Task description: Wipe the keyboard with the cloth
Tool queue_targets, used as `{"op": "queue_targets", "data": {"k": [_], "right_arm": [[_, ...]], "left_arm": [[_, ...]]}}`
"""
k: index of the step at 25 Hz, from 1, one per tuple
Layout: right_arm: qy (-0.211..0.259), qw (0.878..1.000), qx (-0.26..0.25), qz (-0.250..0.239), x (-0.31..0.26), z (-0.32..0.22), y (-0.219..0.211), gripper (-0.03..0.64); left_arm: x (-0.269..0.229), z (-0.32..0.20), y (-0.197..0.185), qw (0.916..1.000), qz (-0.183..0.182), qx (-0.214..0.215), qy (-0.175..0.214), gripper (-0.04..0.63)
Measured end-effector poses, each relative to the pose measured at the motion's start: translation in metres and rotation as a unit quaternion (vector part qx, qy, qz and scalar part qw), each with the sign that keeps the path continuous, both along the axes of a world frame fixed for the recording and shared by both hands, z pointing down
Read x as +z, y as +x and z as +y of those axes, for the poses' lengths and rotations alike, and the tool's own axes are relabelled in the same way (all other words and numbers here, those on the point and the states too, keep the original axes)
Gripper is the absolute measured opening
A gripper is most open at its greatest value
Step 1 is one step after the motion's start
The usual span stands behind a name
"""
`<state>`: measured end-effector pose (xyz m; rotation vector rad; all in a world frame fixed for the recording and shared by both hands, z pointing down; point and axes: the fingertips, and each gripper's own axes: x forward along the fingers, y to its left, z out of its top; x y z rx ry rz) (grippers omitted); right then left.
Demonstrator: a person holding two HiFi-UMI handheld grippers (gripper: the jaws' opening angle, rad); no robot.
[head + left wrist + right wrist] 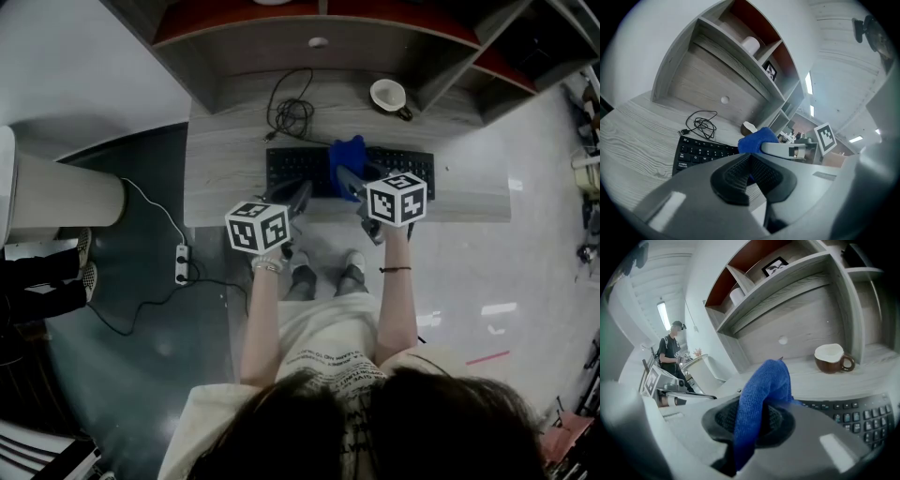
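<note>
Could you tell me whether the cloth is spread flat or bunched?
Bunched: the cloth humps up, pinched in the right gripper, over the keyboard.

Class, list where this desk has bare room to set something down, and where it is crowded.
Bare: the desk left of the keyboard, and right of it, in front of the cup. Crowded: the middle, around the cable and cloth.
</note>
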<state>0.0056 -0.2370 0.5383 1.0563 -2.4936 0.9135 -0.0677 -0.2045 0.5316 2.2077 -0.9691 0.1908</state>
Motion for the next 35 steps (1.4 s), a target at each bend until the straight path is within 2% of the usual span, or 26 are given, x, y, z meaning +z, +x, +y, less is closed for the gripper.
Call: {"op": "queue_targets", "data": {"k": [18, 35], "right_arm": [[0.002, 1.0, 0.008, -0.01, 0.003, -0.008, -0.043, 0.058], [-0.003, 1.0, -0.014, -0.016, 0.009, -0.01, -0.095, 0.058]], "left_arm": [[0.004, -0.009, -0.043, 0.9999, -0.008, 0.008, 0.002, 0.005], [0.006, -0.009, -0.091, 0.9999, -0.014, -0.009, 0.002, 0.005]]}}
